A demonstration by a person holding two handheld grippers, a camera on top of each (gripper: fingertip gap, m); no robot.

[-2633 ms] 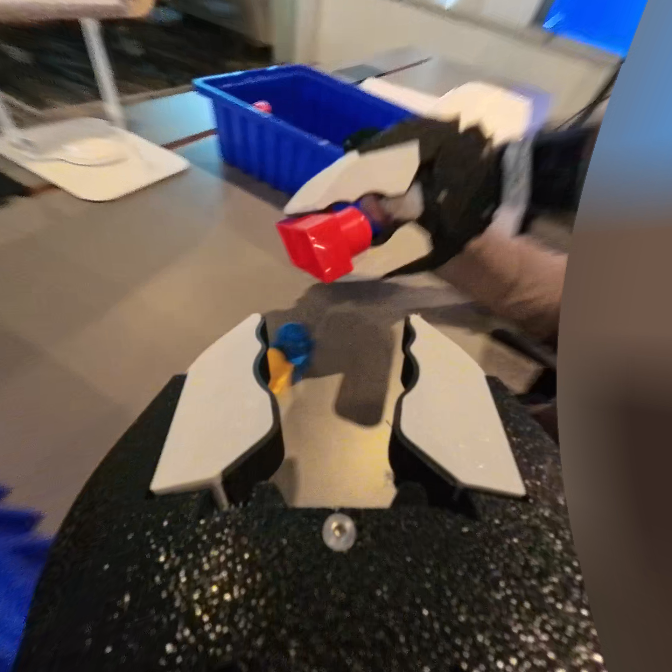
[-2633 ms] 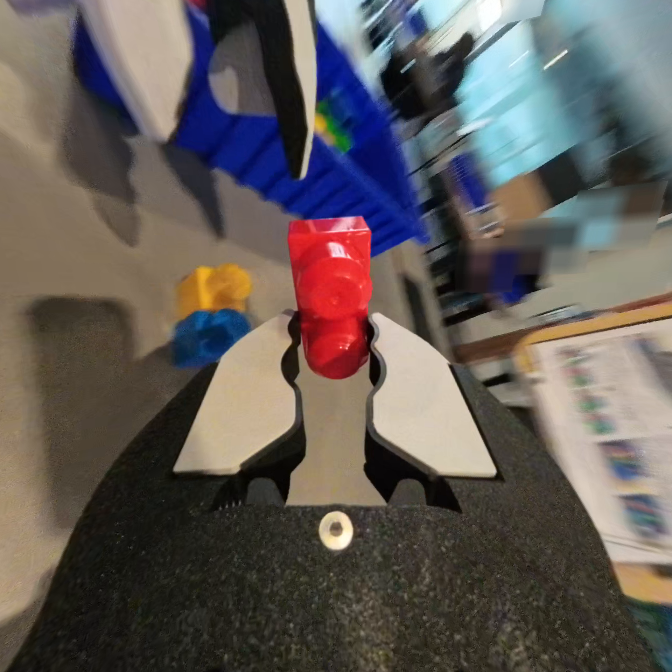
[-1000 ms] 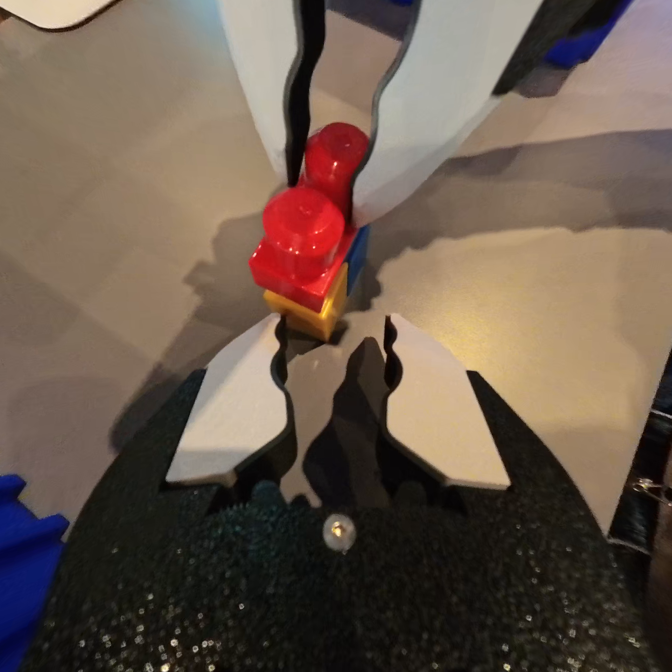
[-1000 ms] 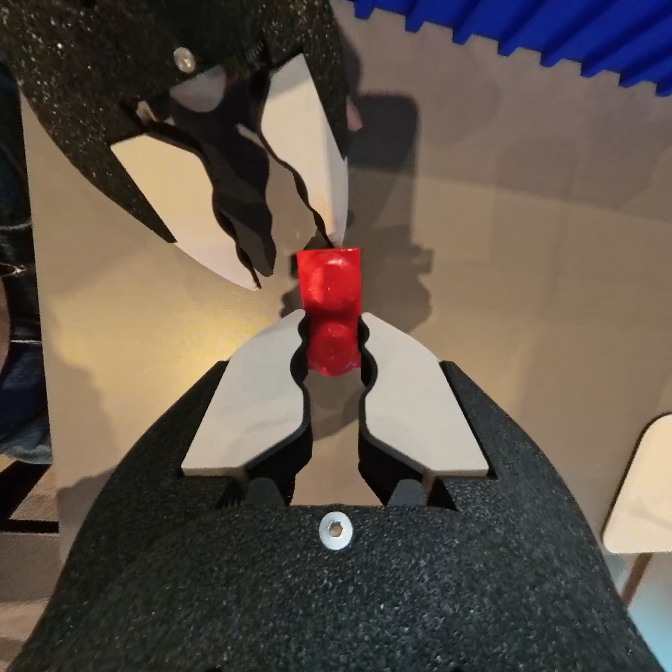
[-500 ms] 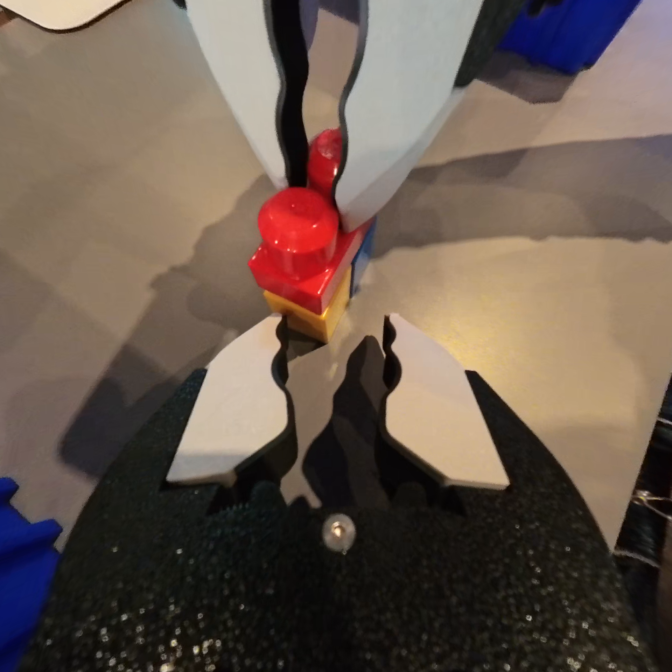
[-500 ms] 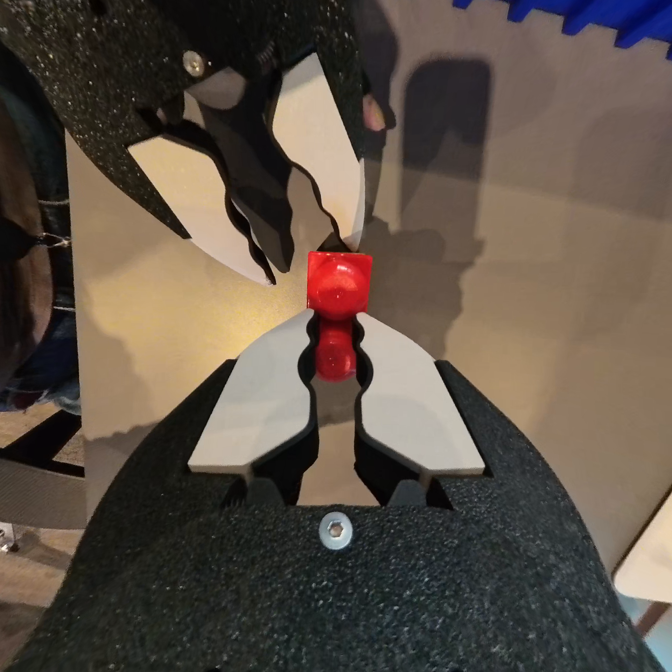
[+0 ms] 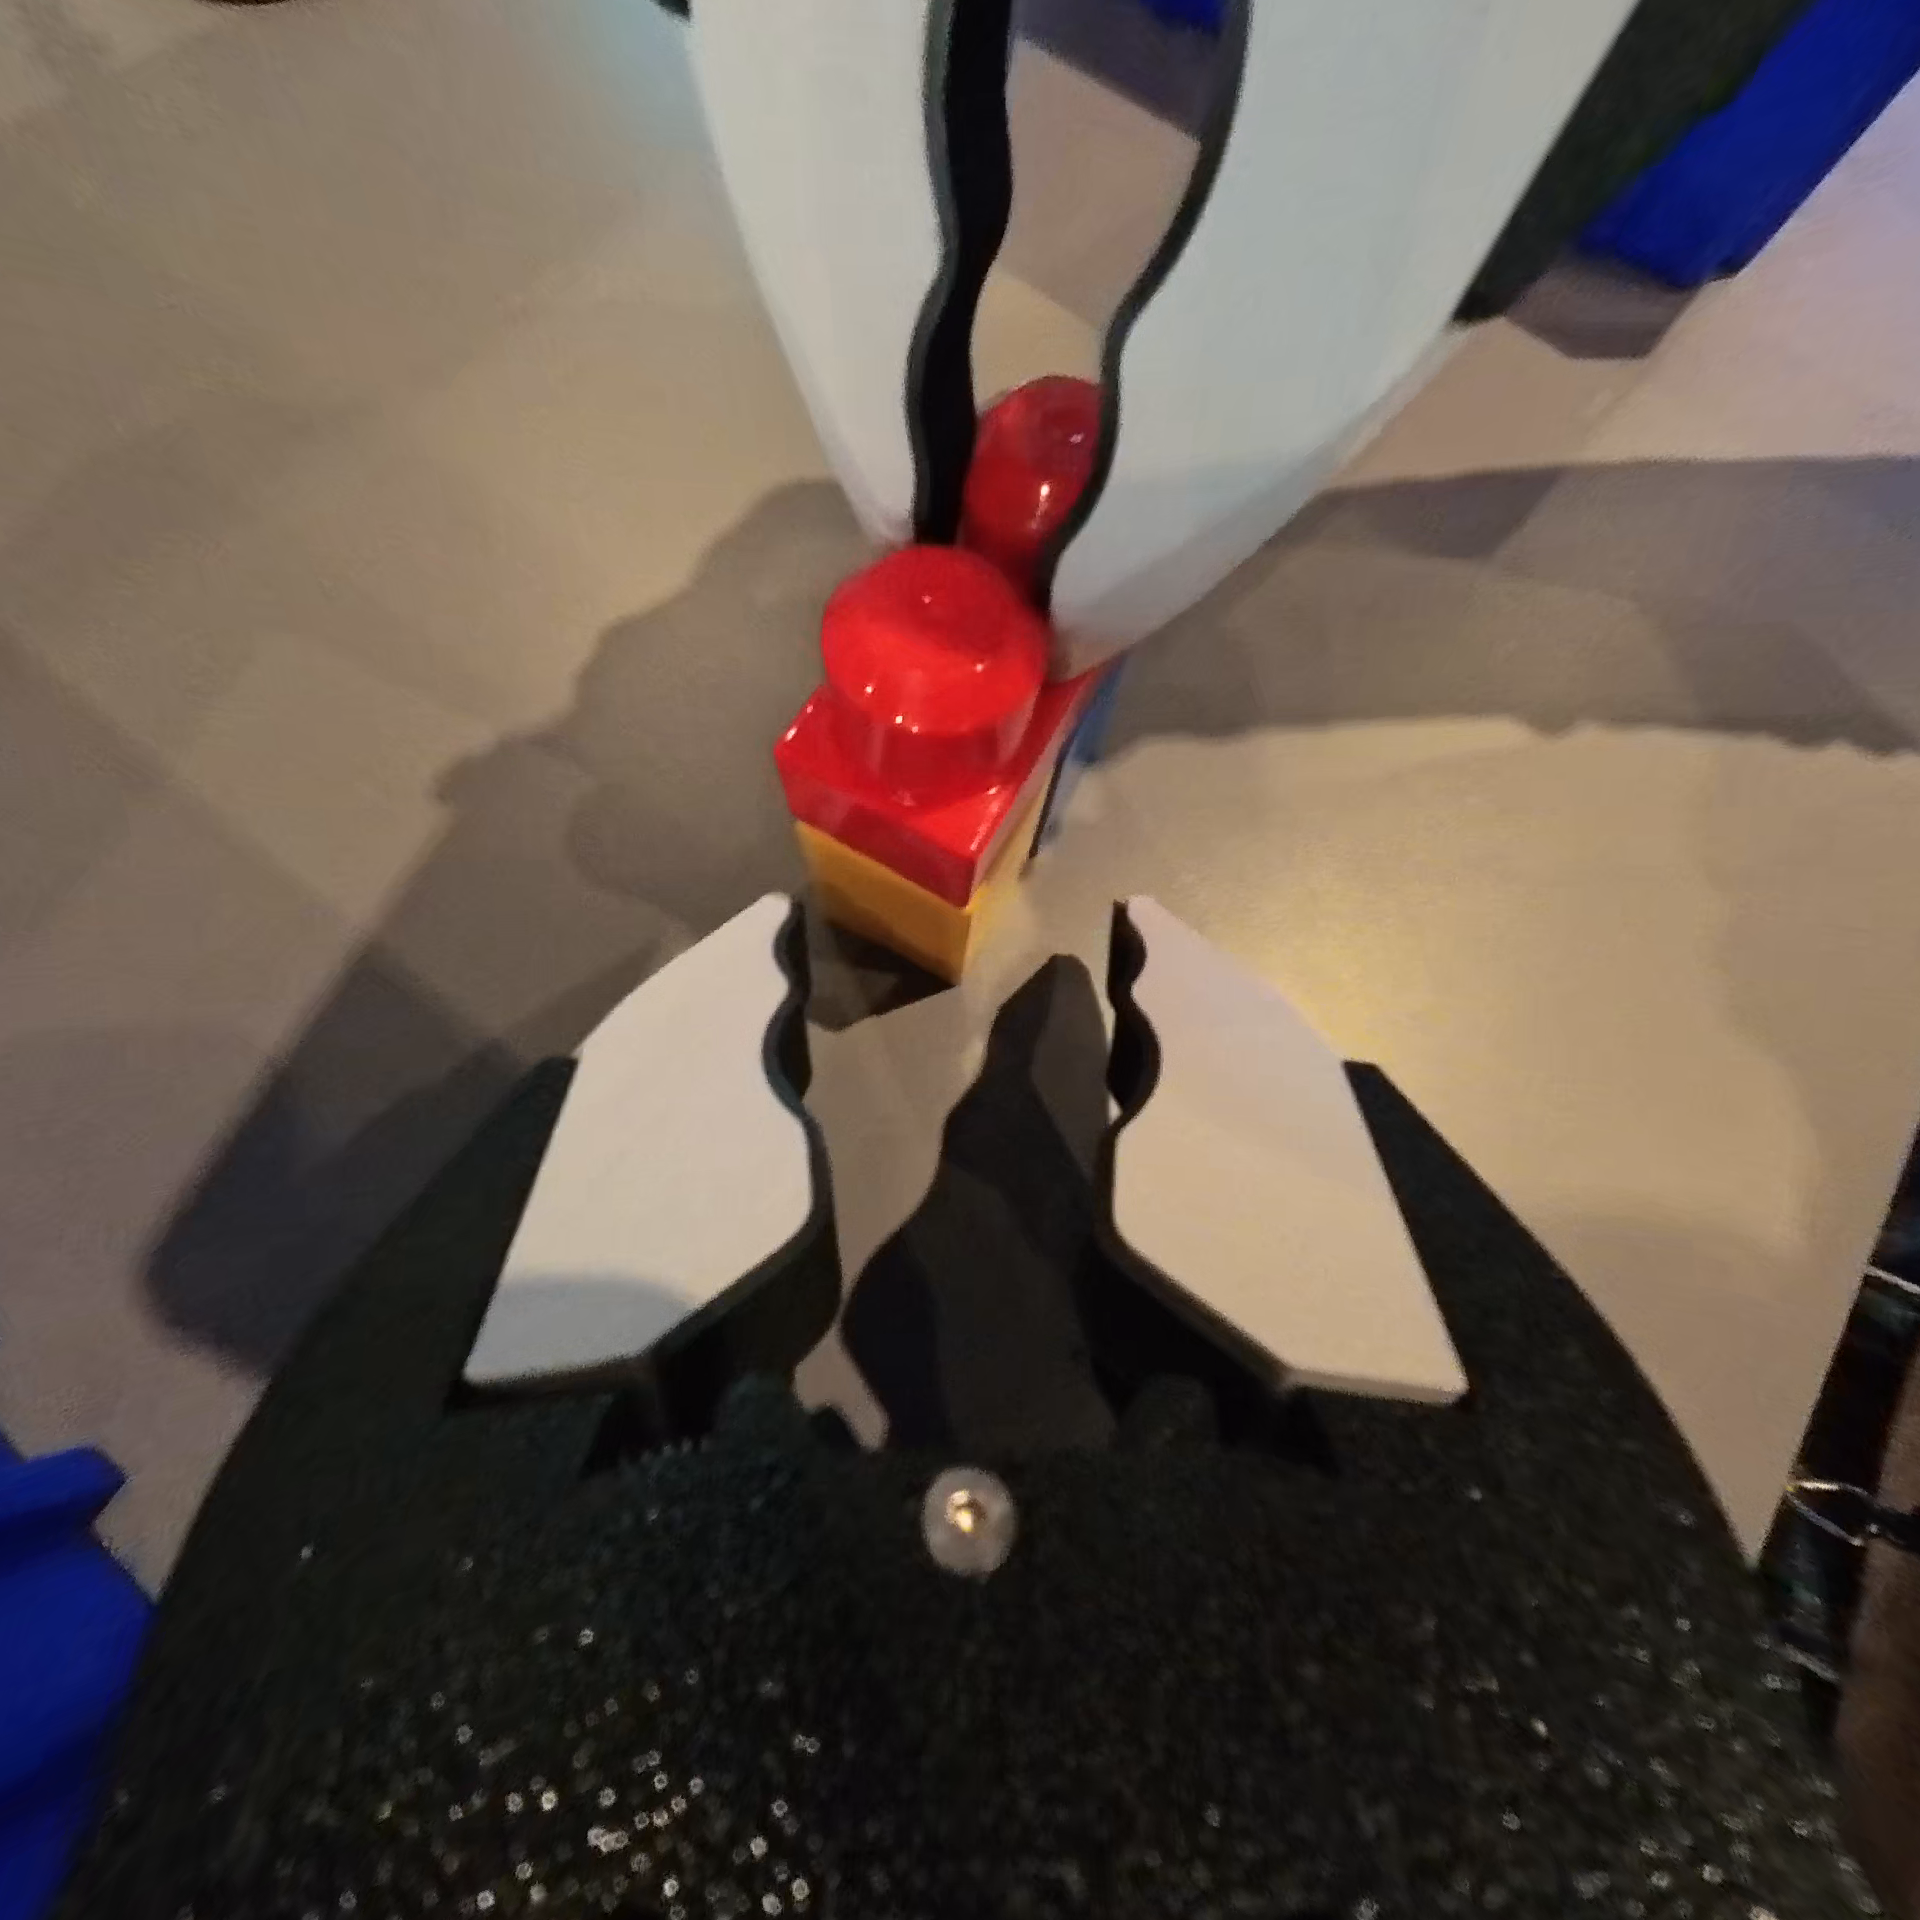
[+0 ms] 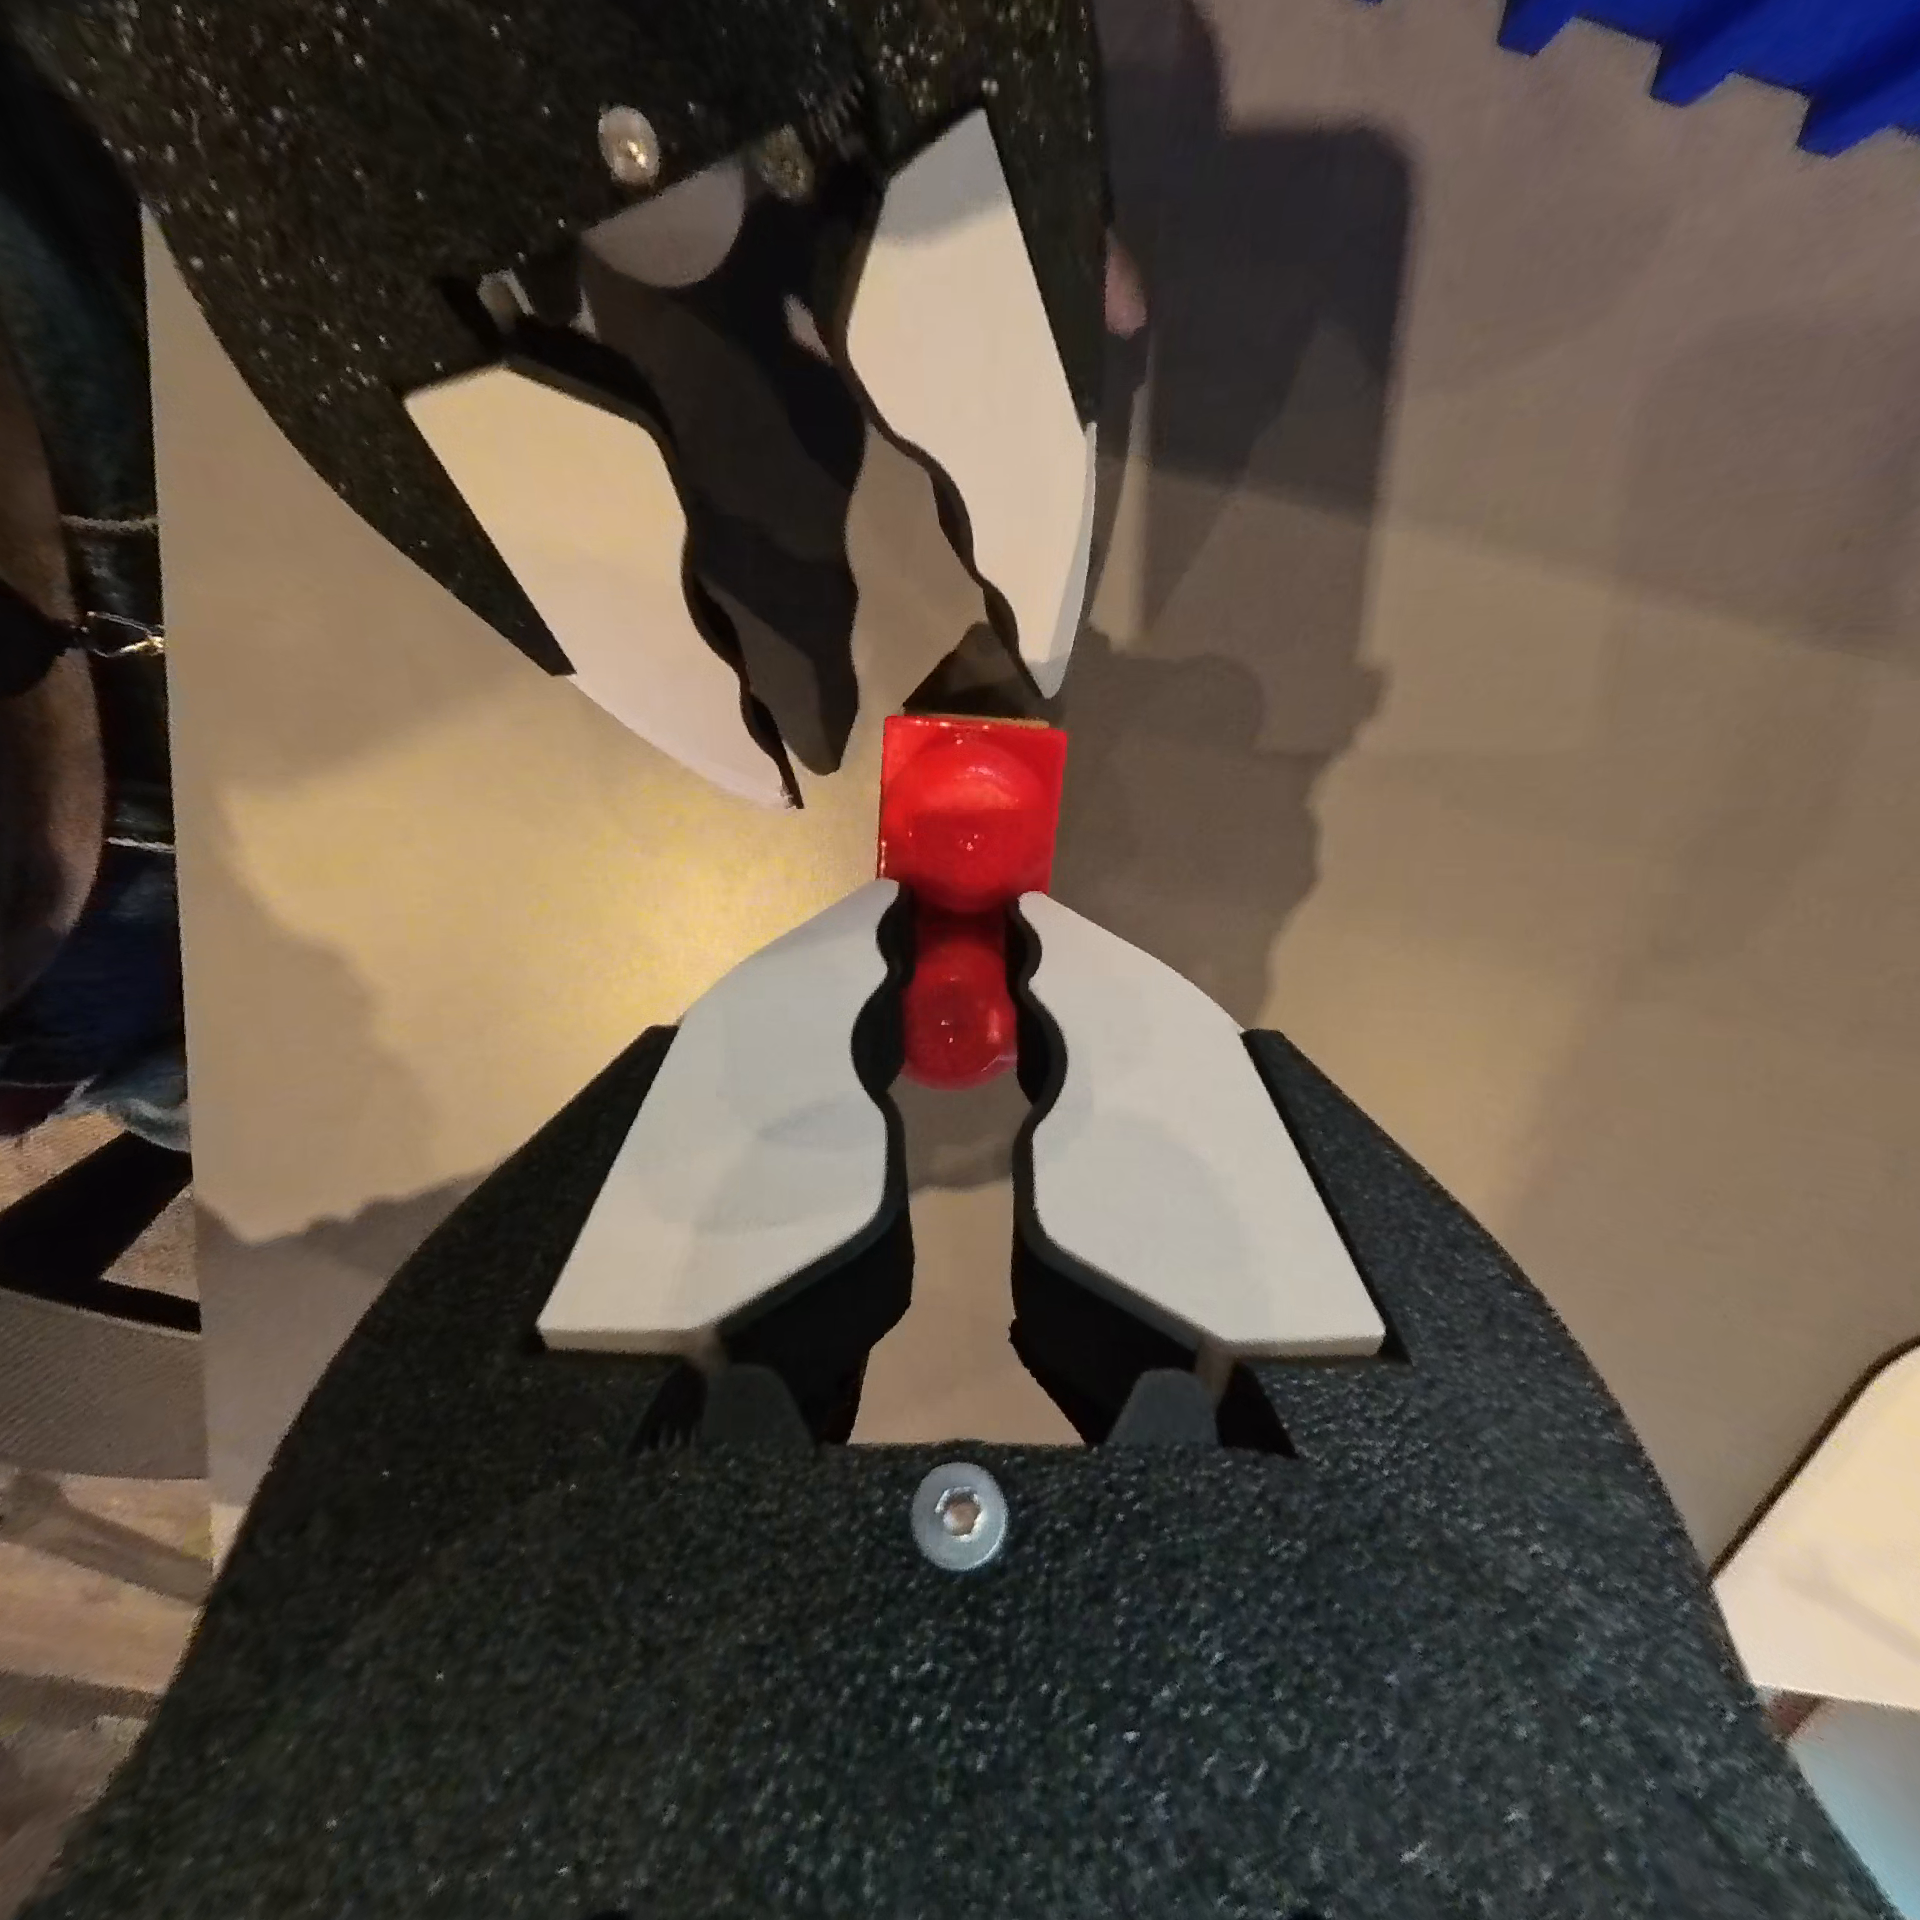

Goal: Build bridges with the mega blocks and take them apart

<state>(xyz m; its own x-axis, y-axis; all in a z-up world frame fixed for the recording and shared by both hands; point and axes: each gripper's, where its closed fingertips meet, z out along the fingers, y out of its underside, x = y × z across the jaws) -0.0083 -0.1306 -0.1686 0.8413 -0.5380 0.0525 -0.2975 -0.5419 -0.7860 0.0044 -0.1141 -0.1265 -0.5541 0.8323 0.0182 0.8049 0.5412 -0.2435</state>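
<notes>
A red two-stud block (image 7: pixel 914 769) sits on a yellow block (image 7: pixel 894 914) and a blue block (image 7: pixel 1086 748) on the beige table (image 7: pixel 1558 935), forming a small bridge. My right gripper (image 8: pixel 956 899) comes from above and is shut on the red block's (image 8: pixel 971 800) far stud; it shows at the top of the left wrist view (image 7: pixel 997 561). My left gripper (image 7: pixel 956 920) is open and empty, its fingertips just in front of the yellow block at table level; it also shows in the right wrist view (image 8: pixel 920 743).
A blue ridged item (image 8: pixel 1714 62) lies at the table's far side. More blue plastic (image 7: pixel 52 1558) shows at the lower left of the left wrist view. A white rounded surface (image 8: pixel 1818 1558) stands beyond the table's right edge. The table edge runs along the left. There is about 5 cm between the tips of the two grippers. It is some 15 cm from my left tips to the blue ridged item (image 8: pixel 1714 62).
My right gripper has slid further over the red block and closed its fingers on the far stud. My left gripper has stayed open in front of the yellow block.
</notes>
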